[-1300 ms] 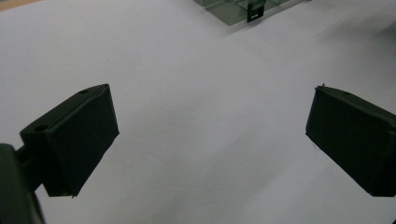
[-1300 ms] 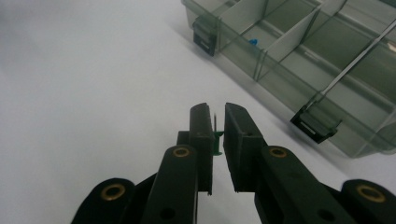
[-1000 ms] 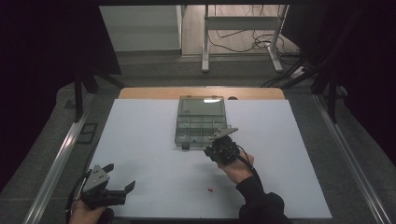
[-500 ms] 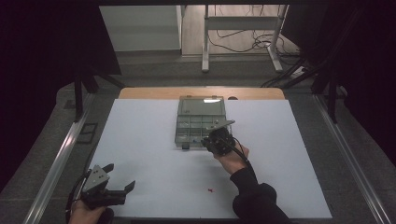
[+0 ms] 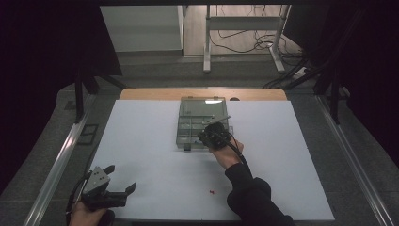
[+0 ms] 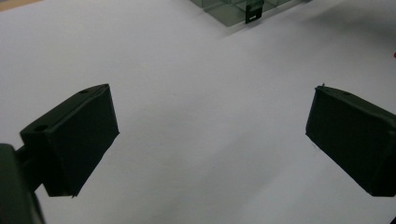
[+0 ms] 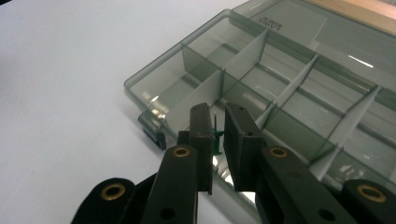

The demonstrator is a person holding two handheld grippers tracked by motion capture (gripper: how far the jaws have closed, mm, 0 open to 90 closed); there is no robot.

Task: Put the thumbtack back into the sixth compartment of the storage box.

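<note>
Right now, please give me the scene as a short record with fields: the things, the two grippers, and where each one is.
surface: white table
box: clear compartment box, lid open, at the far middle of the table
right gripper: shut on a green push pin, pin point up, over the box's near edge
left gripper: open, nothing between the jaws, at the near left corner
loose item: red push pin on the table, near the person's right sleeve
latch: dark latch on the box's front corner
</note>
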